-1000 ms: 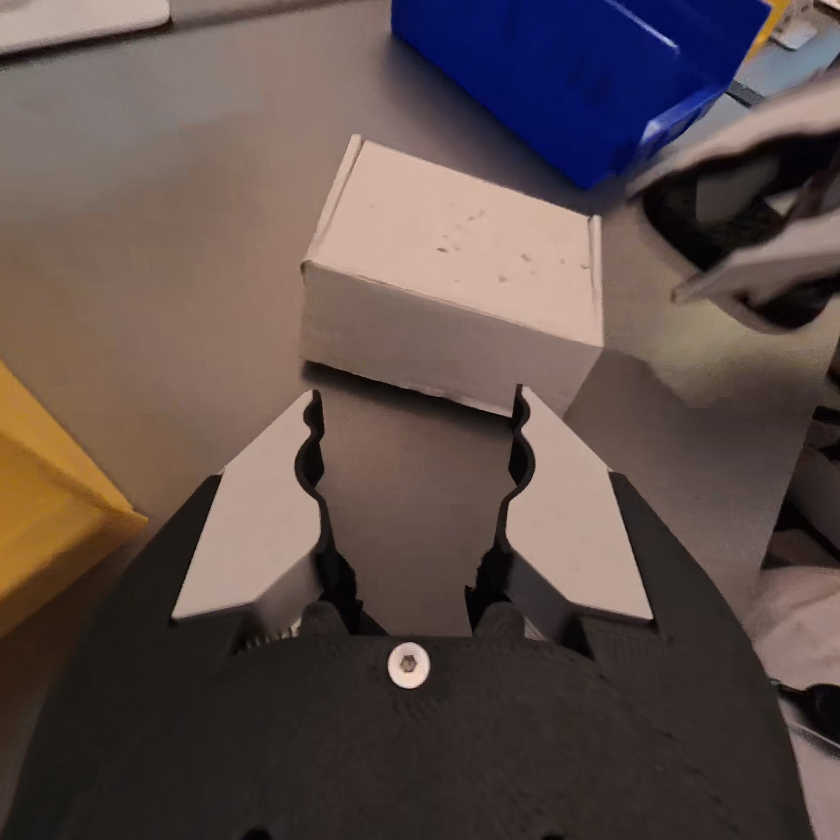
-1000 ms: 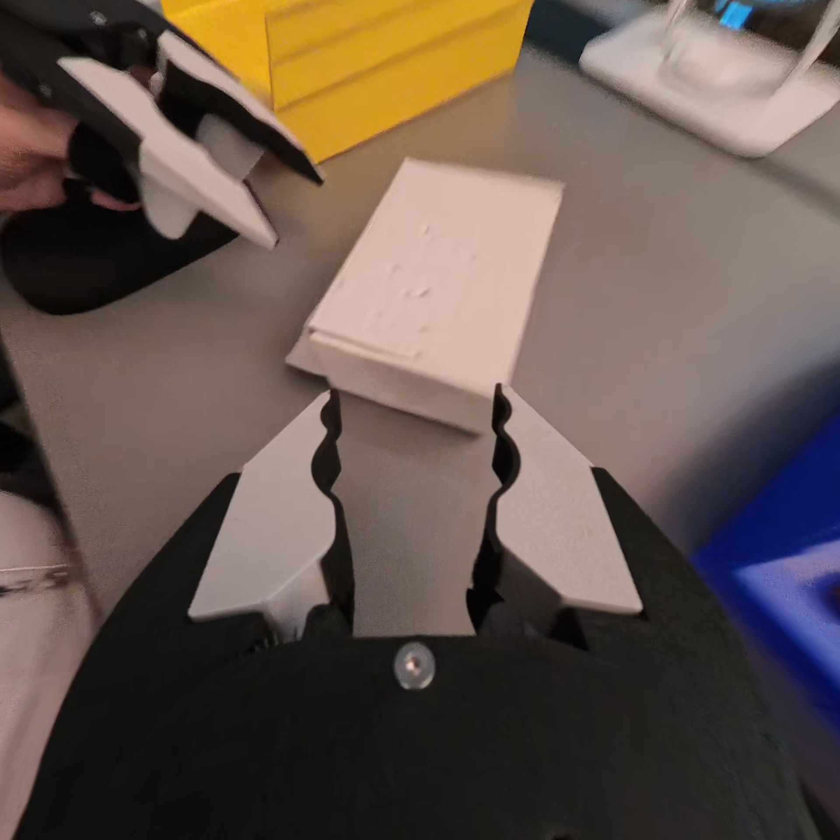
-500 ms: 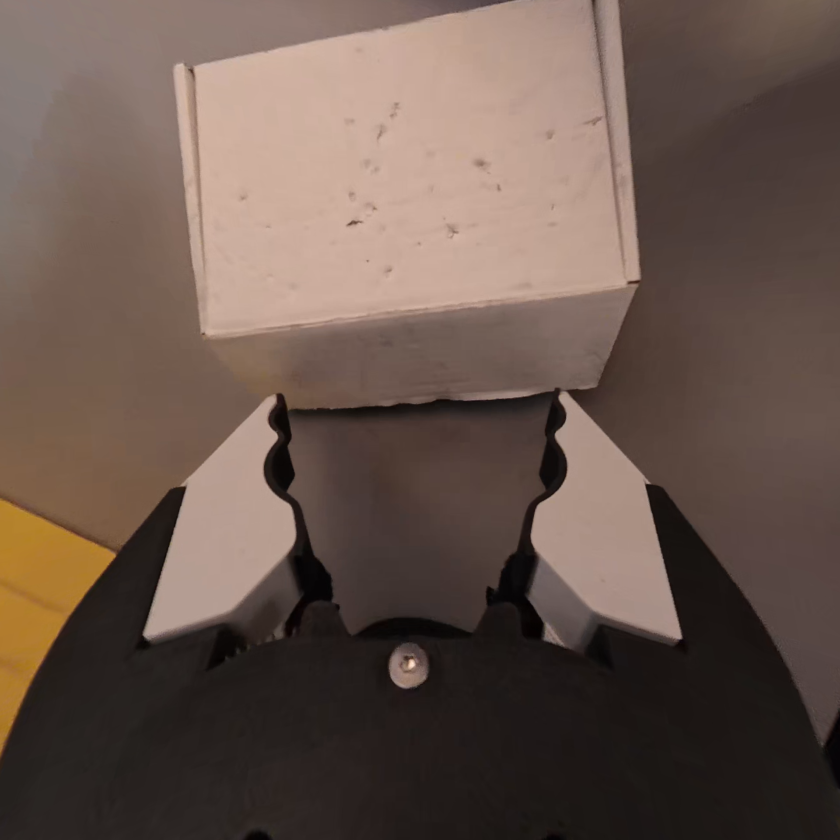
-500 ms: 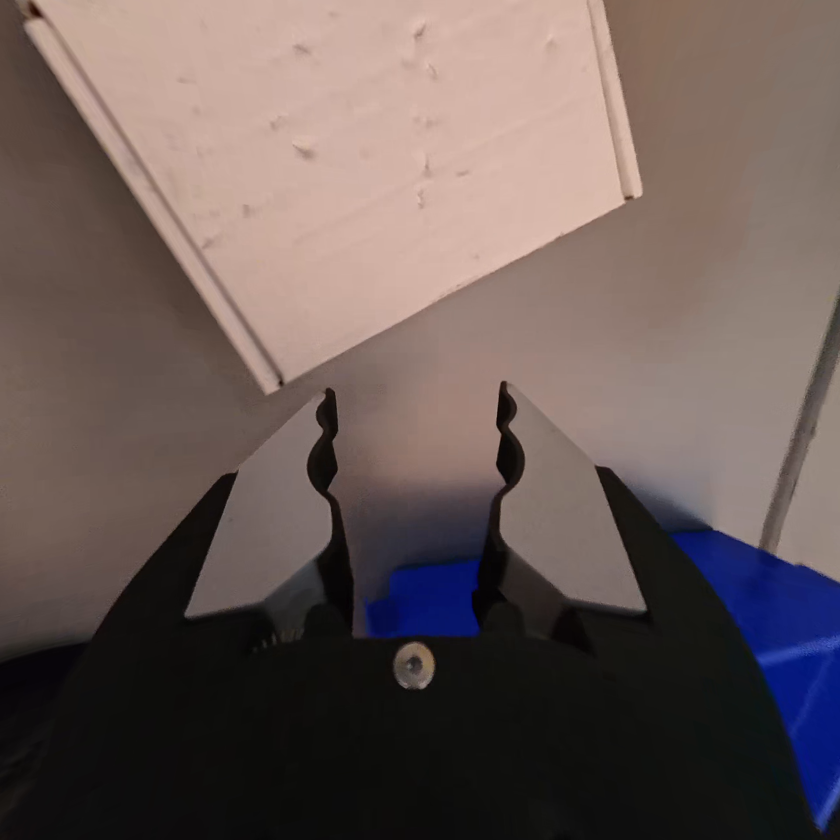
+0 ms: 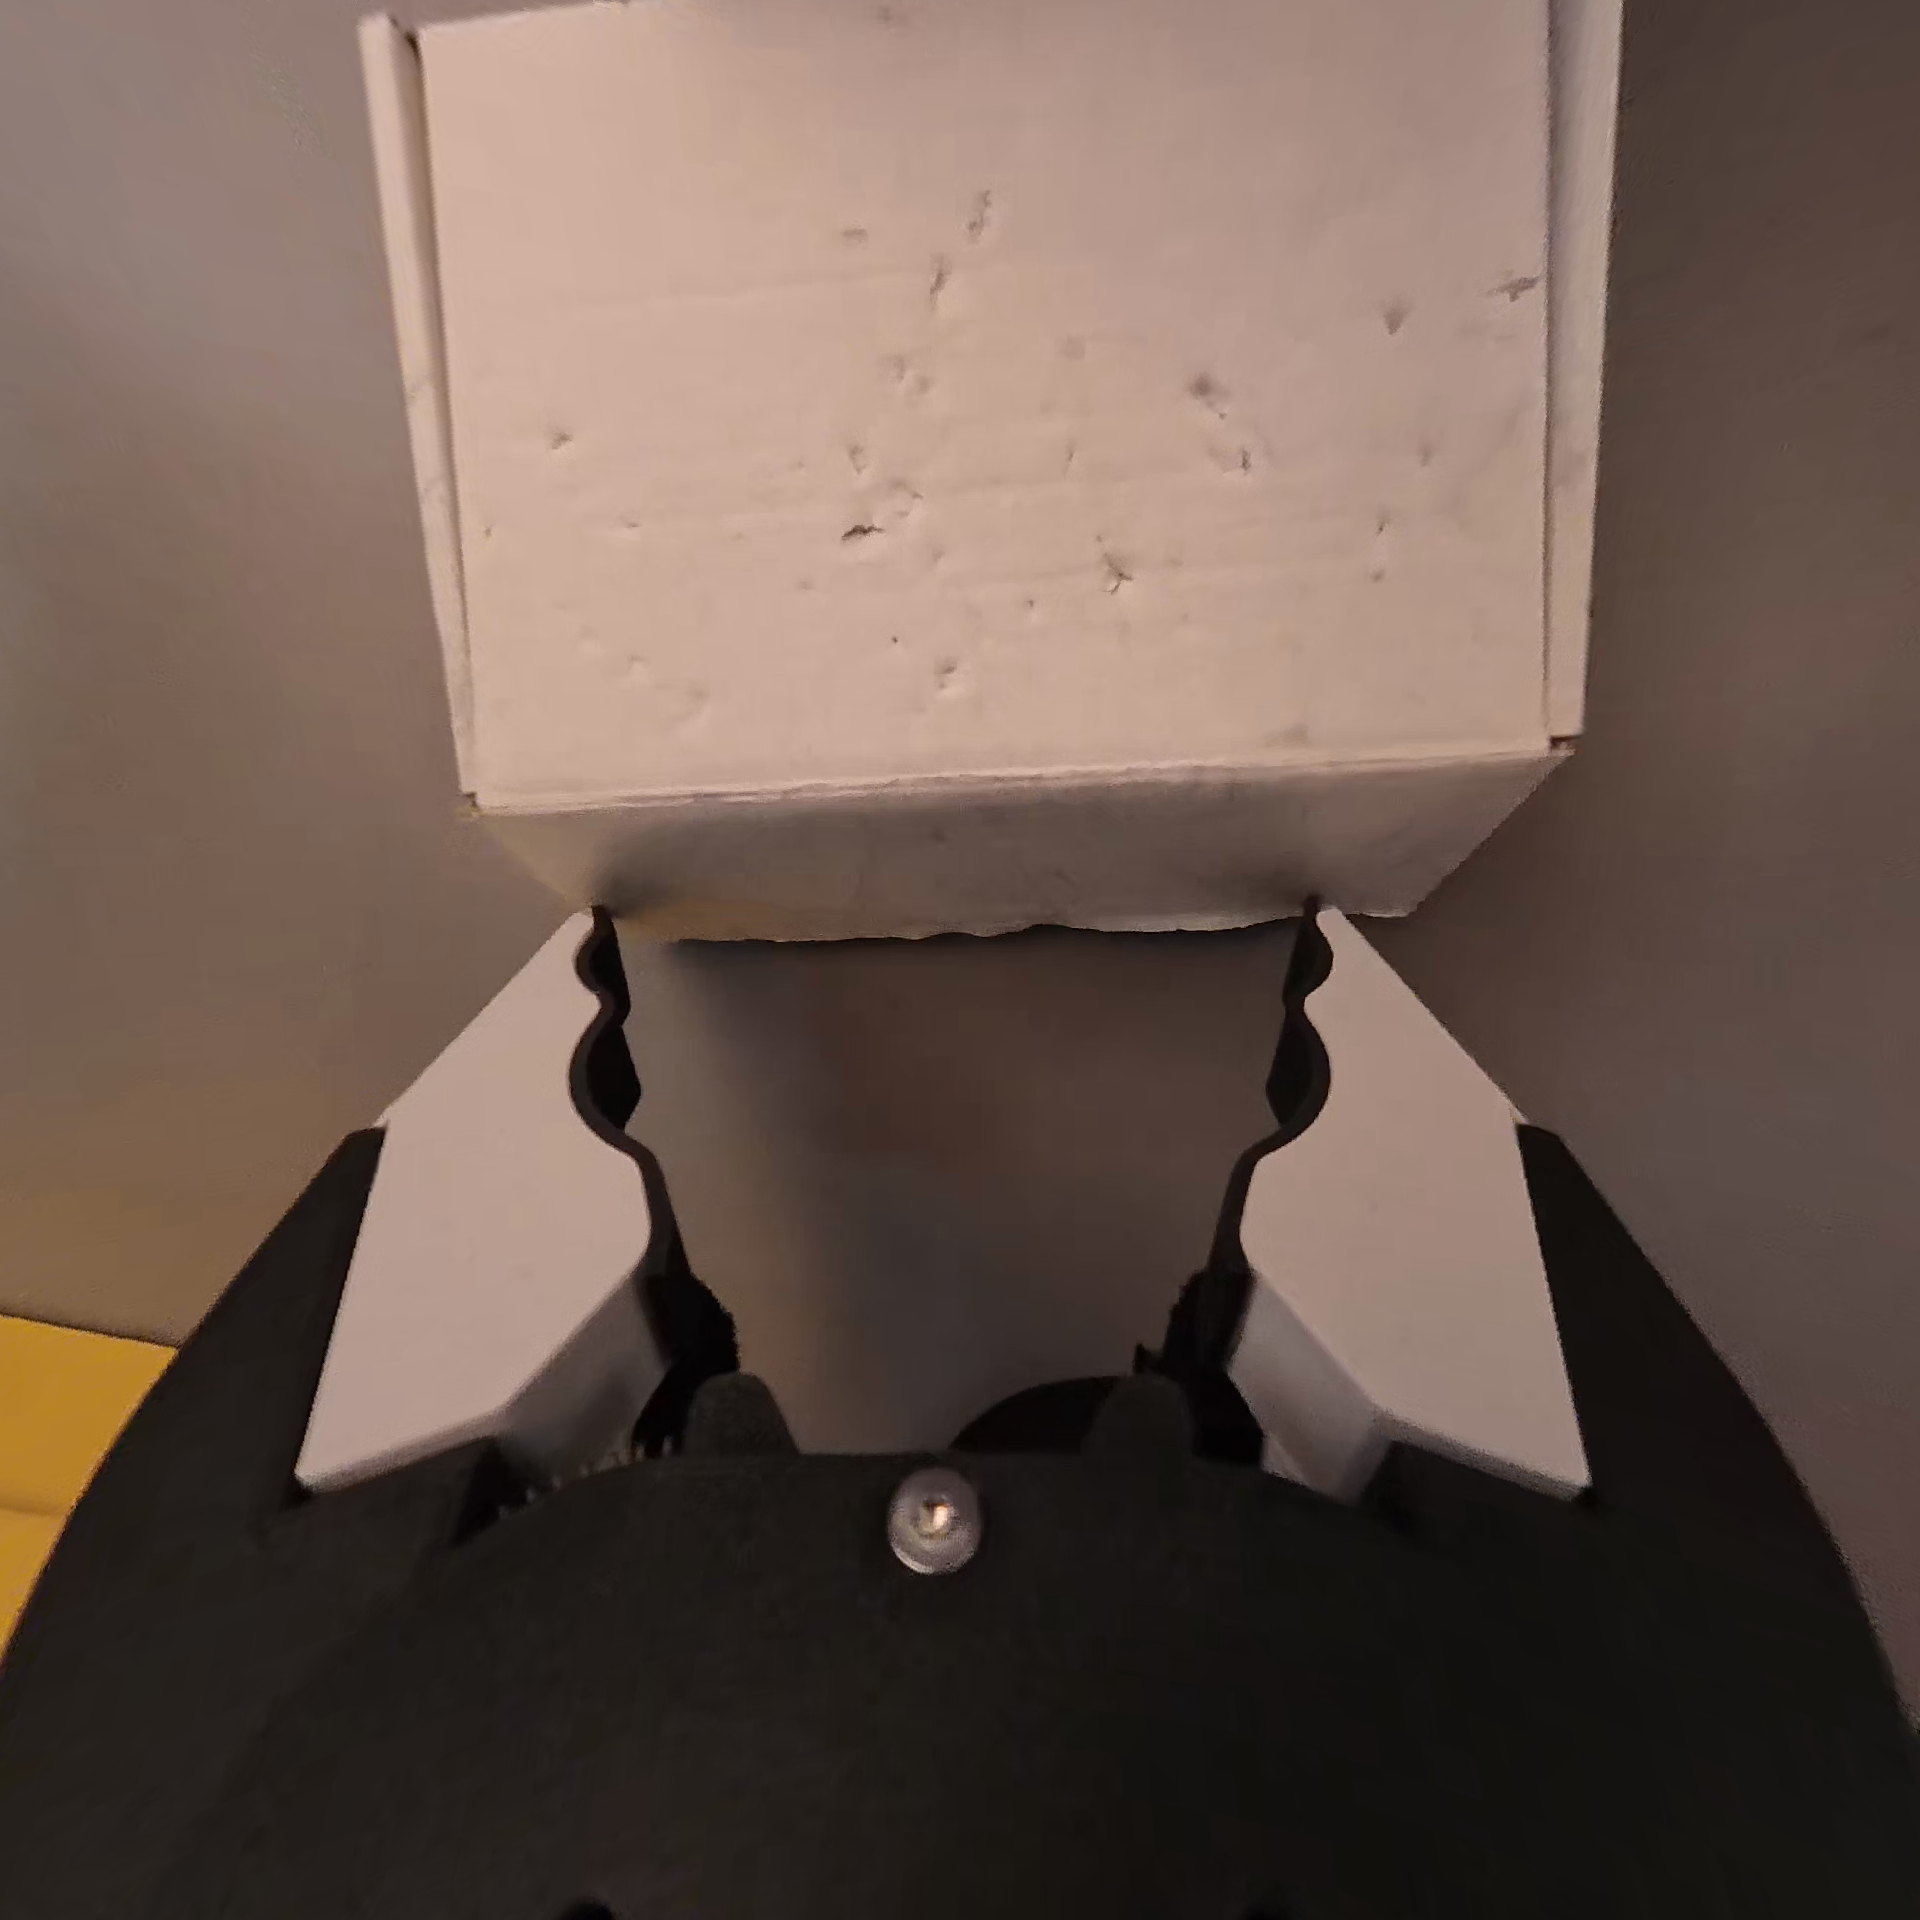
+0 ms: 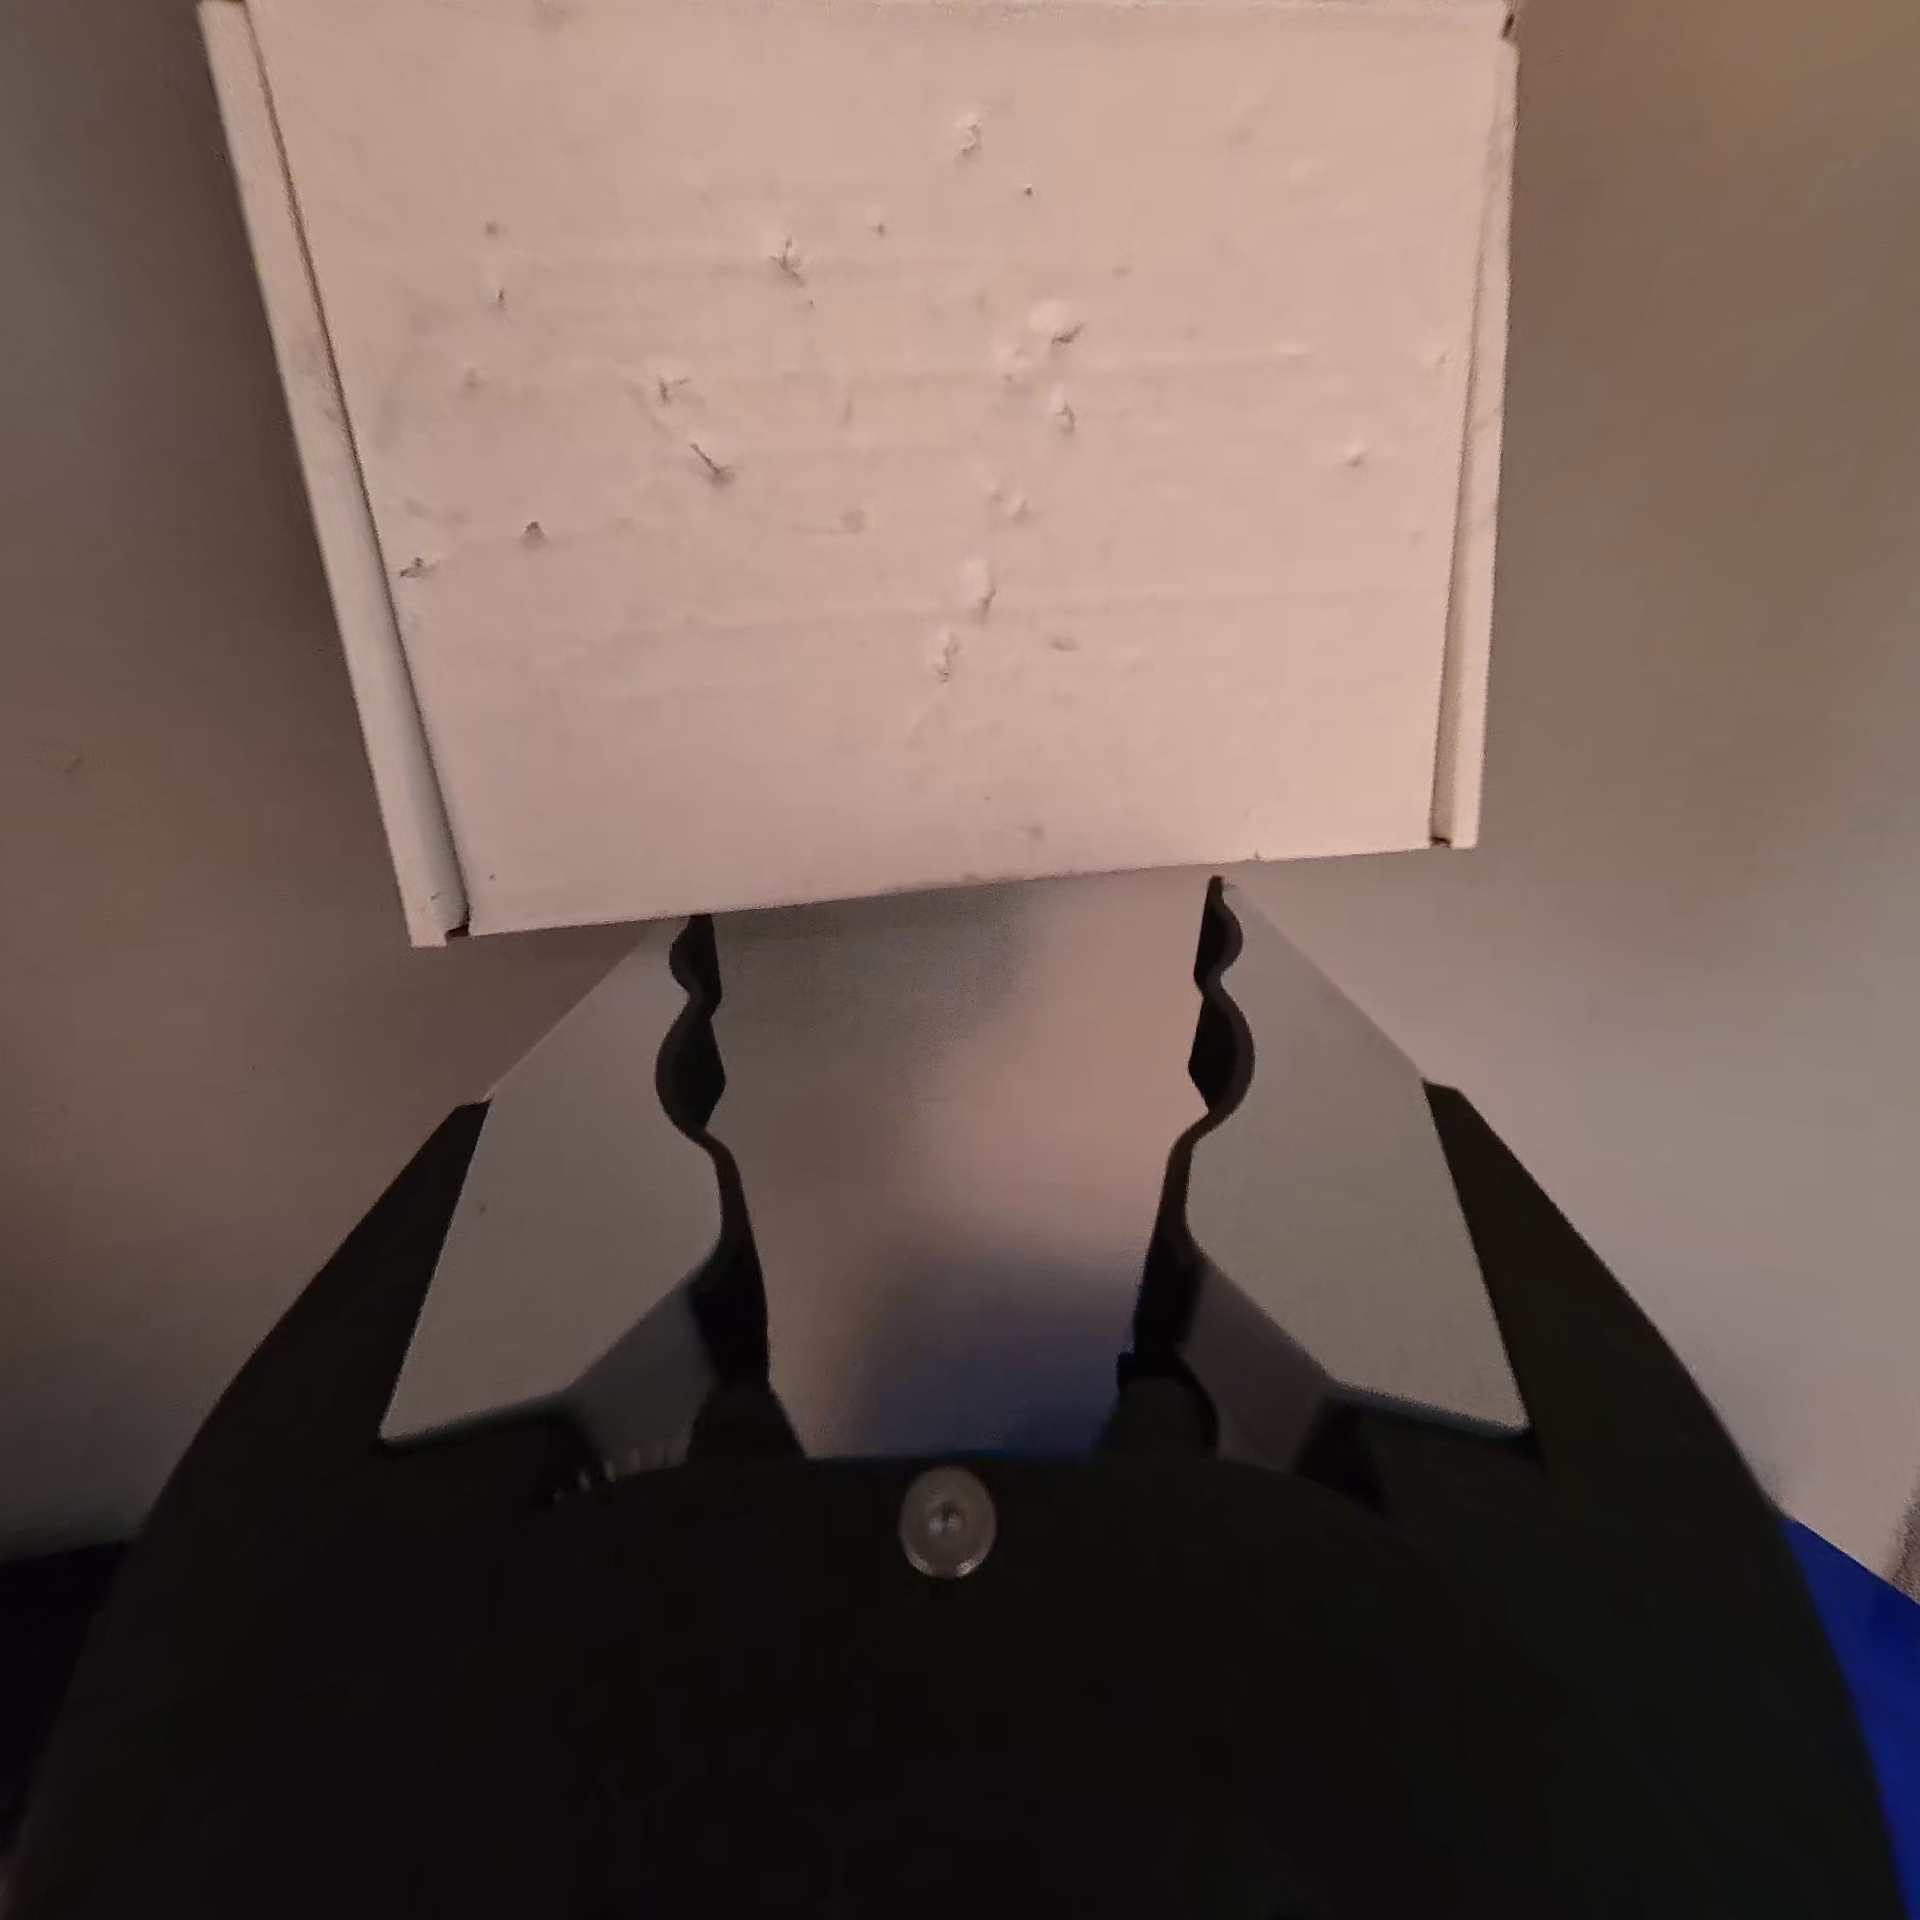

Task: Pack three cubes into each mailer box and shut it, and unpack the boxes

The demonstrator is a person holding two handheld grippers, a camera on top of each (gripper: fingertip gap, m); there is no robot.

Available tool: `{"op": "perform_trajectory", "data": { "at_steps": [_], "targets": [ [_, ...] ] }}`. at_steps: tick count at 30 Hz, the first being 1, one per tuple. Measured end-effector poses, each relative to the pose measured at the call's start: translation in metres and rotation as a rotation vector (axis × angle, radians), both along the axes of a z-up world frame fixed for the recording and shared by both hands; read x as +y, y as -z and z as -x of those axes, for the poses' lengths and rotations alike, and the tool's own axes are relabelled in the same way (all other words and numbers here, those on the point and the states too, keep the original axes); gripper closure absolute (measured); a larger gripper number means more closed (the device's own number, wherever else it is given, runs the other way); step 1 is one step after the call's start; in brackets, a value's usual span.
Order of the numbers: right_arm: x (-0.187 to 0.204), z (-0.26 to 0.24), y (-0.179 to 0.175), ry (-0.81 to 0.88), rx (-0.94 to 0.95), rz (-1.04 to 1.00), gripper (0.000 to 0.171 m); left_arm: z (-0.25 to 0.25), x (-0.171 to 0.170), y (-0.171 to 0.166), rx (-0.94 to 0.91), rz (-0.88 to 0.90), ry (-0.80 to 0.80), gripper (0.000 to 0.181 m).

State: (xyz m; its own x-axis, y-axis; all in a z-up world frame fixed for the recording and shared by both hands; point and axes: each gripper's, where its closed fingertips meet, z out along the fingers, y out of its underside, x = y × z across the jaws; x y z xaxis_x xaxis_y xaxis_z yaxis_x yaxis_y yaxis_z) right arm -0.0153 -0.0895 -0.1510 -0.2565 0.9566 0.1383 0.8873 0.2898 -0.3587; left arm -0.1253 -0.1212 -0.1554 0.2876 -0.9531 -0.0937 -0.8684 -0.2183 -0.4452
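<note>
A shut white mailer box (image 5: 987,436) lies on the grey table, its dented lid facing up. In the left wrist view my left gripper (image 5: 951,914) is open wide, its fingertips right at the bottom edge of the box's near wall. In the right wrist view the same kind of white box (image 6: 862,468) fills the upper half, and my right gripper (image 6: 956,914) is open with its tips just at the box's near edge, the left tip slightly under the lid's rim. No cubes show; the box contents are hidden.
A yellow bin (image 5: 62,1392) corner shows at the lower left of the left wrist view. A blue bin (image 6: 1870,1621) edge shows at the lower right of the right wrist view. Grey table (image 5: 187,623) surrounds the box. Some 12 cm of space lies between my two pairs of fingers.
Both grippers have tilted down and closed in on the box, which now fills the upper frames. My left jaws have opened wider. The right view has squared up with the box.
</note>
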Motion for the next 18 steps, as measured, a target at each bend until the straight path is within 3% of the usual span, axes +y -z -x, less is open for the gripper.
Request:
{"op": "perform_trajectory", "data": {
  "at_steps": [7,18],
  "targets": [
    [-0.019,0.014,0.0,-0.032,0.167,0.082,0.077,0.0,-0.012,0.006,-0.032,0.008,0.009,0.056],
    [-0.023,0.017,-0.001,-0.028,0.184,0.088,0.077,-0.008,-0.013,0.009,-0.053,0.0,-0.002,0.056]
  ]
}}
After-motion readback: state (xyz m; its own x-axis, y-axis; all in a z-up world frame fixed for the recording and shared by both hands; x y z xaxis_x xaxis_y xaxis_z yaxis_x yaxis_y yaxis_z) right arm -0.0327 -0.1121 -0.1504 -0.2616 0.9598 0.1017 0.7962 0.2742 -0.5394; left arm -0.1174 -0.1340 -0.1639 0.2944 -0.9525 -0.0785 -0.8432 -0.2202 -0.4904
